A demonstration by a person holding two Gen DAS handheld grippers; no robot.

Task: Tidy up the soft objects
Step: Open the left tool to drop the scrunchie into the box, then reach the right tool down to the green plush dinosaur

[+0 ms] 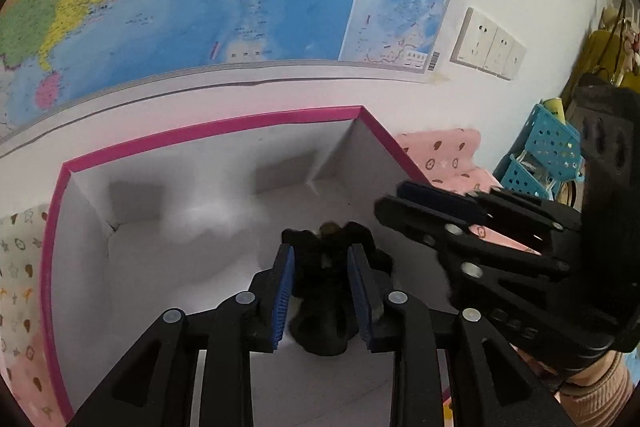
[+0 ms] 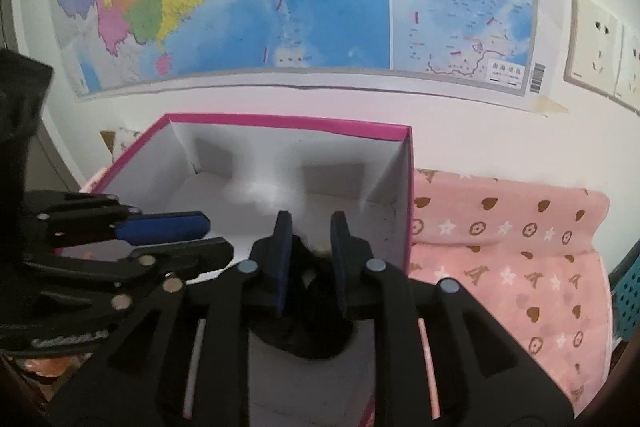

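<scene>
Pink-rimmed box (image 1: pixel 208 135), white inside, holds nothing but a black soft item (image 1: pixel 326 291), which hangs over its floor. Both the left gripper (image 1: pixel 322 297) and the right gripper (image 2: pixel 308 263) have their blue pads pressed against this item, gripping it from adjacent sides. Box stands on a pink patterned cloth (image 2: pixel 508 247). A blue perforated basket (image 1: pixel 548 147) stands at the right, contents unclear.

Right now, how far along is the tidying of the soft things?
Done: nothing else lies in the pink-rimmed box. In hand: one dark soft item sits low inside it, between the jaws of the left gripper; whether they grip it is unclear. Left: letting go and withdrawing; no other loose items show.
</scene>
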